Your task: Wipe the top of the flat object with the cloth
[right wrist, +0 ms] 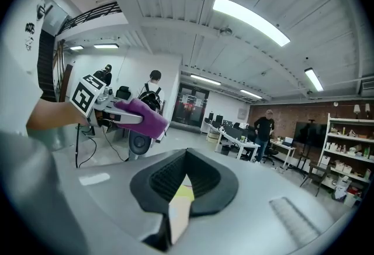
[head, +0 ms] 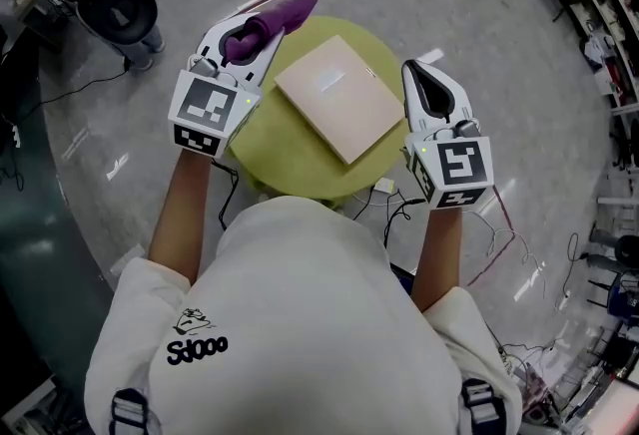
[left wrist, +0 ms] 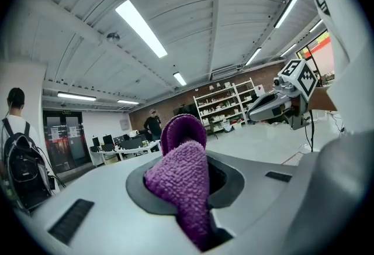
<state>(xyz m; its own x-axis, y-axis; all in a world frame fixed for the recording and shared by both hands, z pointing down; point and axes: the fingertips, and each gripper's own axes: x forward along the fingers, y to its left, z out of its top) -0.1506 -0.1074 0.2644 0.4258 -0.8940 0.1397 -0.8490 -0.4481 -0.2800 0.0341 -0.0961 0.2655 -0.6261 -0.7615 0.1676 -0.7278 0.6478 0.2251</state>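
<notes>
Nearest you, your right gripper [head: 414,74] hangs at the right rim of the round desk [head: 290,164], its jaws drawn together on nothing (only a sliver of desk shows through the slit); it sits just beside the flat object [head: 339,96], and I cannot tell whether it touches, so treat the board as unbraced. The flat object lies loose in the middle of the desk, one corner pointing toward you and close to the rim; a firm stroke toward you would likely slide it over that edge. Farther off, your left gripper [head: 262,36] is clamped on the purple cloth [head: 288,12] over the desk's far-left rim, not yet on the board; the cloth pokes past the tips as a thick roll, so a dragging stroke could bunch it or tug it loose; press too low and the hard jaw tips may scrape the surface instead.
</notes>
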